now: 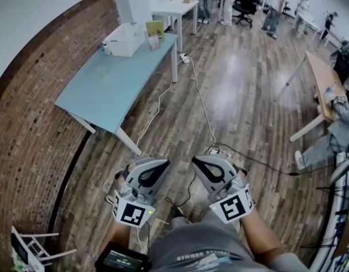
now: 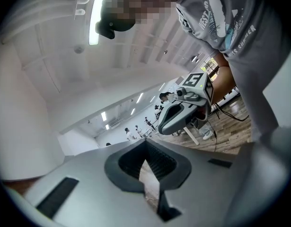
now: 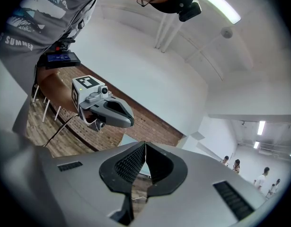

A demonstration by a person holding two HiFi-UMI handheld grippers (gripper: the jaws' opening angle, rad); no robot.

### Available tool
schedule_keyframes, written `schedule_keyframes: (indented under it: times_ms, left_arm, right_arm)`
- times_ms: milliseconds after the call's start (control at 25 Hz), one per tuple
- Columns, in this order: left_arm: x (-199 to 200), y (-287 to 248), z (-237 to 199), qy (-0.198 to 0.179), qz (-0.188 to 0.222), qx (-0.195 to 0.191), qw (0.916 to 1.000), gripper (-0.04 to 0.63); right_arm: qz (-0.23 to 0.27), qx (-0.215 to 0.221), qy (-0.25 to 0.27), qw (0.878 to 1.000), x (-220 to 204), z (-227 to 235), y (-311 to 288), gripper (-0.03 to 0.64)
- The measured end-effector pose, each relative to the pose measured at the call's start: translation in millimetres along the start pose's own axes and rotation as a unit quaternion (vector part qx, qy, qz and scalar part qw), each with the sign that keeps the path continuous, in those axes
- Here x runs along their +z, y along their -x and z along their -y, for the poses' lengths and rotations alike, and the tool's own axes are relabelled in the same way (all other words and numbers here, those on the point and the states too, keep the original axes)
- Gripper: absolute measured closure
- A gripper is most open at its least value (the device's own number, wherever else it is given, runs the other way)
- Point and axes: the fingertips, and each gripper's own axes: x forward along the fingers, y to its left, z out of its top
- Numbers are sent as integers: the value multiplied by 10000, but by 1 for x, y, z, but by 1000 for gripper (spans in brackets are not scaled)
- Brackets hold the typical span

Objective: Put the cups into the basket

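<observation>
The left gripper [image 1: 156, 168] is closed right up, its ribbed pads meeting at the tips with nothing between them. The right gripper [image 1: 204, 165] is the same: jaws together, empty. They sit side by side at the bottom centre of the head view, near each other but not touching. Both are held level above the floor [image 1: 236, 95], tips towards the top of the frame.

Around them there is plenty of open room. Bare wood planks run up the middle of the frame and out to the right. A white cable [image 1: 163, 95] trails across the planks from just ahead of the grippers up to the table's far leg, and a dark lead runs off to the right from beside the right gripper.

The nearest edge is the corner of the pale blue table [image 1: 106, 89], up and to the left of the left gripper, well apart from it. Its white legs splay onto the floor. The table's long side lies against the curved brick wall [image 1: 32, 112] that fills the left of the frame. The white basket [image 1: 124, 39] stands at the table's far end, in the upper left, a long way from both grippers.

Beyond it stands a white table [image 1: 177, 7] with people [image 1: 273, 7] behind it along the top edge. A wooden table [image 1: 320, 81] juts in from the right. A white rack [image 1: 35, 245] sits in the bottom left corner.
</observation>
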Motion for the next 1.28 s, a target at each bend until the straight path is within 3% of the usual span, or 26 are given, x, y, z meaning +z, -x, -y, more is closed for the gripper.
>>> schedule_keyframes:
  times_ms: [560,960,1280]
  left_arm:
    - [-24,-52,-11,179,-91,35,9998,597]
    - [-21,-113,-25,-111,-324,345,9988,597]
    - [-27,-126,-31,-132,-588,471,9971,597]
  right_arm:
    - [-53,159,-46,9998,-36,40,-17,603]
    - [384,380,-21,9985,-61,99,-19,603]
    - [541,566,-154,9968,-72,114,-26,603]
